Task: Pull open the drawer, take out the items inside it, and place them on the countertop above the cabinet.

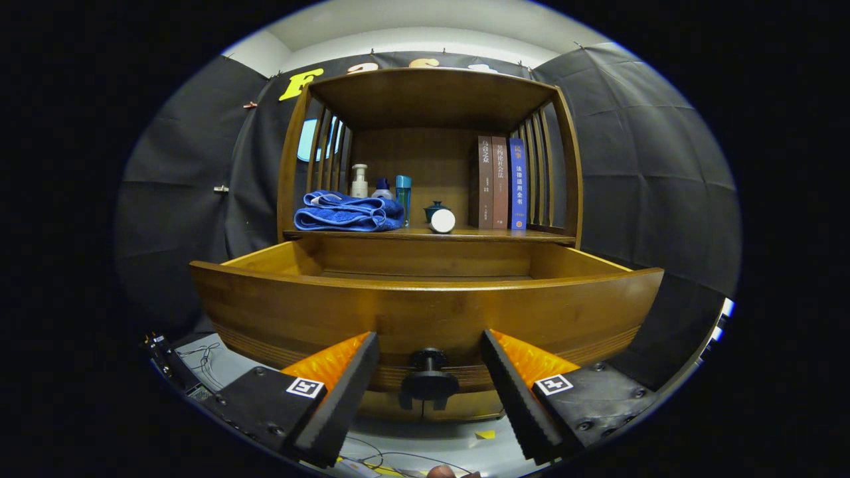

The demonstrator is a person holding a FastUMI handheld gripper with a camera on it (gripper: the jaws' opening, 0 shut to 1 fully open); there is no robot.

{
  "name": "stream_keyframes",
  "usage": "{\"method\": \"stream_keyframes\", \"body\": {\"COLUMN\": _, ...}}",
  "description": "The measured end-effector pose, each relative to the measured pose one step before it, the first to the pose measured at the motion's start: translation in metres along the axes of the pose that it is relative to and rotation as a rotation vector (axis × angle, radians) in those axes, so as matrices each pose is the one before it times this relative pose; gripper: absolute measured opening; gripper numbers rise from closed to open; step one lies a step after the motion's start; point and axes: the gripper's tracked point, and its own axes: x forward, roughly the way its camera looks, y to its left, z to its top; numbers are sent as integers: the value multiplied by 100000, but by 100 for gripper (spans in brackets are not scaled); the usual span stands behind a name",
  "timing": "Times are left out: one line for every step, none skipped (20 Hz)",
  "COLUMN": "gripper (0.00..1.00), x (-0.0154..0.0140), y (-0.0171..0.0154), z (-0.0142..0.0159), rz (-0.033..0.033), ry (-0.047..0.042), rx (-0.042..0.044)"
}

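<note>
Gripper view, gripper (pixel 429 372): fingers spread wide, holding nothing, either side of the knob (pixel 429 380) without touching it.
Drawer (pixel 425 312): pulled out of the cabinet; its tall front hides the inside, so contents cannot be told.
Countertop (pixel 465 234): blue towel (pixel 348 212) at left edge, bottles behind it, books (pixel 499 182) at right.

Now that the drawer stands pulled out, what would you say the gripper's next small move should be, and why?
Probably lift the gripper up over the drawer front so its inside comes into view. The fingers stand open on either side of the black knob, not pressing it, and the drawer is already out from under the countertop; its front hides whatever lies inside.
</note>
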Motion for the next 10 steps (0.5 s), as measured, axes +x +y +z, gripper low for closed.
{"method": "stream_keyframes", "body": {"gripper": 99, "x": 97, "y": 18, "z": 3, "rz": 41, "ry": 580, "rx": 965}}
{"method": "stream_keyframes", "body": {"gripper": 99, "x": 196, "y": 53, "z": 93, "rz": -31, "ry": 245, "rx": 582}}
{"method": "stream_keyframes", "body": {"gripper": 100, "x": 443, "y": -12, "z": 58, "rz": 4, "ry": 787, "rx": 111}}
{"method": "stream_keyframes", "body": {"gripper": 100, "x": 490, "y": 39, "z": 131, "rz": 148, "ry": -561, "rx": 103}}
{"method": "stream_keyframes", "body": {"gripper": 100, "x": 606, "y": -35, "z": 44, "rz": -60, "ry": 433, "rx": -569}}
{"method": "stream_keyframes", "body": {"gripper": 100, "x": 495, "y": 32, "z": 184, "rz": -94, "ry": -286, "rx": -678}}
{"method": "stream_keyframes", "body": {"gripper": 100, "x": 640, "y": -39, "z": -18, "rz": -148, "ry": 450, "rx": -746}}
{"method": "stream_keyframes", "body": {"gripper": 100, "x": 639, "y": 0, "z": 160, "rz": -134, "ry": -48, "rx": -359}}
{"method": "stream_keyframes", "body": {"gripper": 100, "x": 669, "y": 38, "z": 178, "rz": -31, "ry": 468, "rx": -30}}
{"method": "stream_keyframes", "body": {"gripper": 100, "x": 751, "y": 56, "z": 488, "rz": -28, "ry": -1159, "rx": 149}}
